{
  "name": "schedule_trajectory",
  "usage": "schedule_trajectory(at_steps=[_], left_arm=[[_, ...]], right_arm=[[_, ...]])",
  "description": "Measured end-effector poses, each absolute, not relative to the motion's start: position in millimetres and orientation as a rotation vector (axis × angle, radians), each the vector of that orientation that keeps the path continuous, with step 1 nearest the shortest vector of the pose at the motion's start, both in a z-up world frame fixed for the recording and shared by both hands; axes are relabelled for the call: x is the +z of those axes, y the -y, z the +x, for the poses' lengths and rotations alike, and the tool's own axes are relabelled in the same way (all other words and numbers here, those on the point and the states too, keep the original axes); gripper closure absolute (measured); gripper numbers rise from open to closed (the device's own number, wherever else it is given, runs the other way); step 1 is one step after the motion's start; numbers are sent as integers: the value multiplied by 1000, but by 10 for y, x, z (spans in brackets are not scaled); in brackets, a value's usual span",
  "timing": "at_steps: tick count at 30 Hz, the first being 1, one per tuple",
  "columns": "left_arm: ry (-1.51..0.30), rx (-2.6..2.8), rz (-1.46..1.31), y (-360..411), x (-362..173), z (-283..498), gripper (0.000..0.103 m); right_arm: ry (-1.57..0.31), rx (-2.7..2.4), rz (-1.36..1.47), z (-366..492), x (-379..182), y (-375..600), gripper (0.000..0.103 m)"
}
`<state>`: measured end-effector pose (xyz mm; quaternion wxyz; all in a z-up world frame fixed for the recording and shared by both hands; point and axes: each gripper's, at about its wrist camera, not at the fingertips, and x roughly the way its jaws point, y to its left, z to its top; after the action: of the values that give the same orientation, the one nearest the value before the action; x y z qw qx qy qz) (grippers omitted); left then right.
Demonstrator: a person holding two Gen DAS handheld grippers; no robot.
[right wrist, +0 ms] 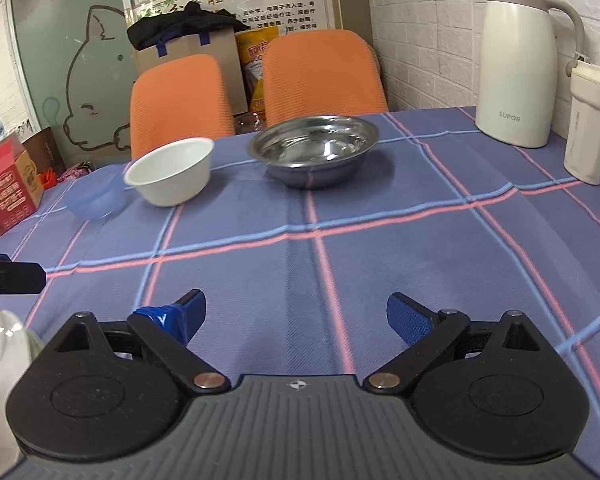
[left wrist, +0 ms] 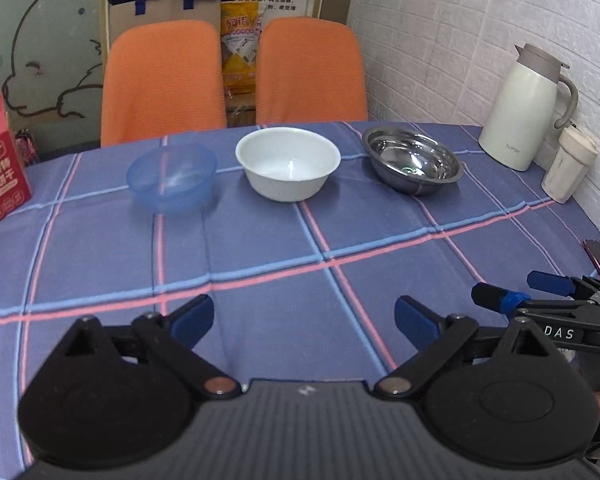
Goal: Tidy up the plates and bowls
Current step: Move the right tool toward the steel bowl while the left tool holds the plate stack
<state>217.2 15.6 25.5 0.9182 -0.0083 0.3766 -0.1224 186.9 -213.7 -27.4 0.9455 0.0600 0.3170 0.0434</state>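
left wrist view: left gripper (left wrist: 304, 322) low over the near part of the table (left wrist: 300, 264), jaws spread wide, nothing between them. plaid cloth, blue with pink and light-blue lines. far row, left to right, each apart from the next: blue translucent bowl (left wrist: 172, 178); white bowl (left wrist: 288, 164); steel bowl (left wrist: 412, 166). all upright, empty. red carton (left wrist: 0, 164) at far left edge. white thermos jug (left wrist: 524, 108) and pale tumbler (left wrist: 570, 170) at far right, by the brick wall. two orange chairs (left wrist: 164, 80) behind the table. right gripper (left wrist: 520, 292) enters at near right edge, blue pads apart.

right wrist view: right gripper (right wrist: 296, 320) low over the near table (right wrist: 380, 240), jaws released, empty; blue tape on its left finger. steel bowl (right wrist: 314, 150) far centre; white bowl (right wrist: 170, 172) to its left; blue translucent bowl (right wrist: 94, 200) further left, just beside the white one. white thermos jug (right wrist: 516, 64) and pale tumbler (right wrist: 590, 128) far right. red carton (right wrist: 6, 192) far left. part of the left gripper shows at the left edge.
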Motion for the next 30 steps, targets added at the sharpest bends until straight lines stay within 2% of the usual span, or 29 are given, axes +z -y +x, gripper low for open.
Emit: schedule_trajectory(at_steps=[12, 19, 26, 30], left_arm=[[-754, -309, 98, 677, 349, 3011, 7], [-744, -366, 62, 997, 435, 3668, 7], [-851, -383, -60, 1082, 291, 4534, 7], [-912, -372, -36, 1204, 78, 4838, 7]], right_arm=[[-608, 52, 43, 2507, -120, 2612, 18], [-618, 59, 60, 2848, -111, 2807, 18], [-627, 90, 144, 3181, -94, 2890, 18], [-629, 75, 122, 3479, -91, 2799, 18]])
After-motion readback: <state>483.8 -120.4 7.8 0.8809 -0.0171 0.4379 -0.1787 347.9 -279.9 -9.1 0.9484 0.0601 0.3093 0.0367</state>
